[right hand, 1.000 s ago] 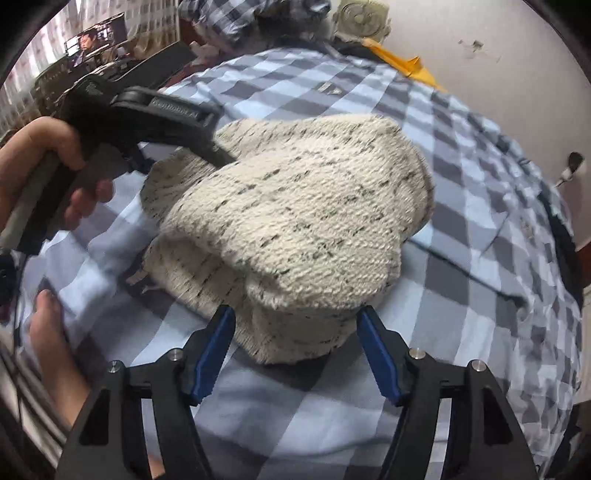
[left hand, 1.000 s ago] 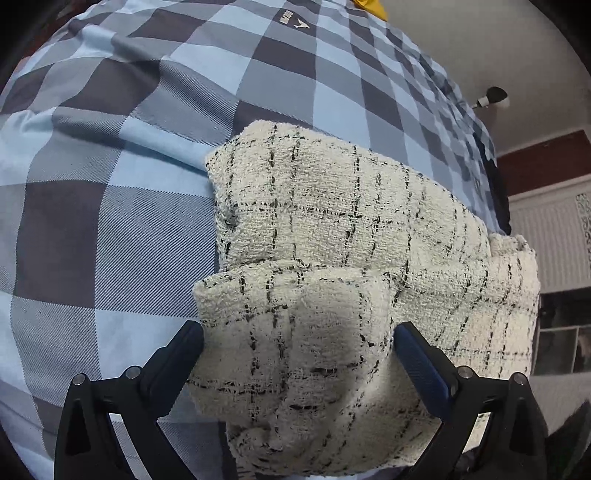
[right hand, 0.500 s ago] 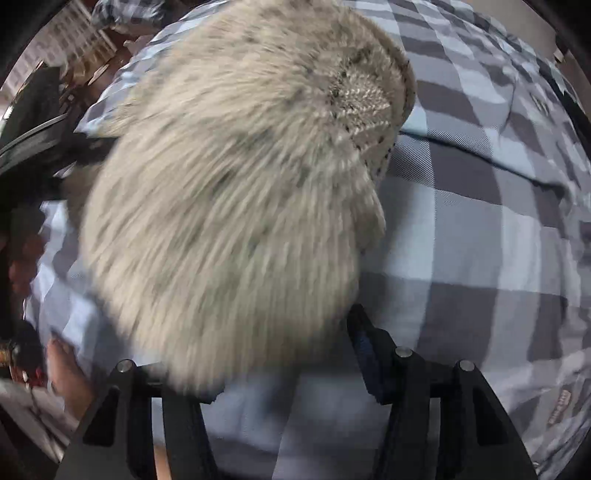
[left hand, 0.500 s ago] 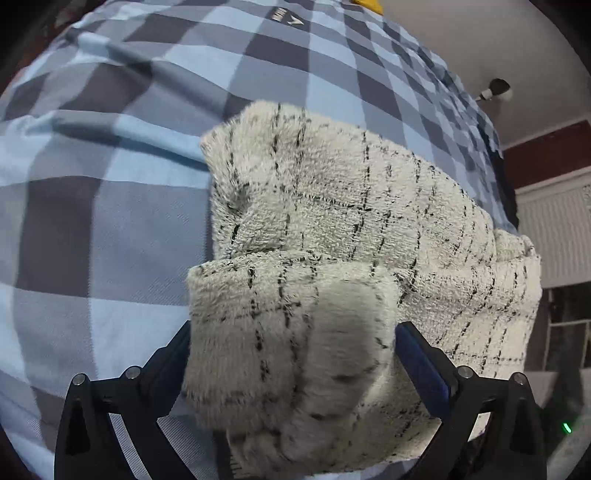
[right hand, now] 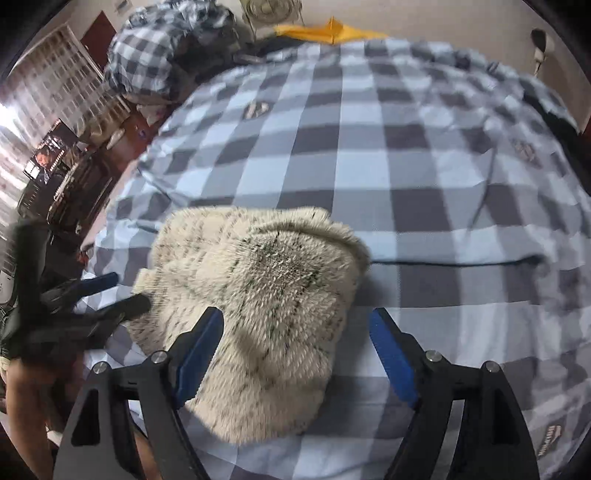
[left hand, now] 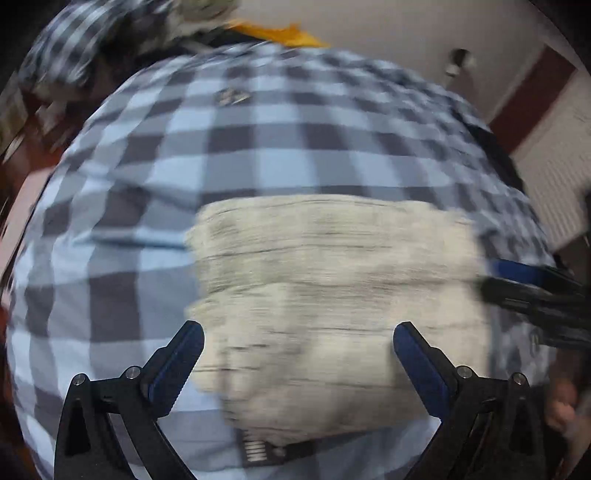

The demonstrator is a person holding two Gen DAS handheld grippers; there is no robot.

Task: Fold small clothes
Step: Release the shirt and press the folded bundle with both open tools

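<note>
A cream fleecy garment [left hand: 332, 280] with thin dark check lines lies folded into a thick bundle on the blue-grey checked bed cover [left hand: 258, 147]. My left gripper [left hand: 297, 343] hangs open above its near edge, its pads clear of the cloth; this view is motion-blurred. In the right wrist view the garment [right hand: 266, 280] sits on the cover [right hand: 406, 166] below my right gripper [right hand: 295, 321]. Its jaws are opening, with the bundle between them but not pressed. Each gripper shows in the other's view: the right gripper [left hand: 535, 288] at the right edge, the left gripper [right hand: 85, 306] at the left.
A heap of checked bedding [right hand: 147, 62], a yellow cloth [right hand: 325, 31] and a fan [right hand: 269, 7] lie at the far end of the bed. Shelves and a desk stand beyond the left bed edge. A long dark crease [right hand: 443, 263] crosses the cover. A person's forearm [right hand: 22, 387] shows low left.
The left gripper has lifted up and back off the bundle, which now lies on the bed. The right gripper swung with the bundle, then pulled back, and its jaws stand wider.
</note>
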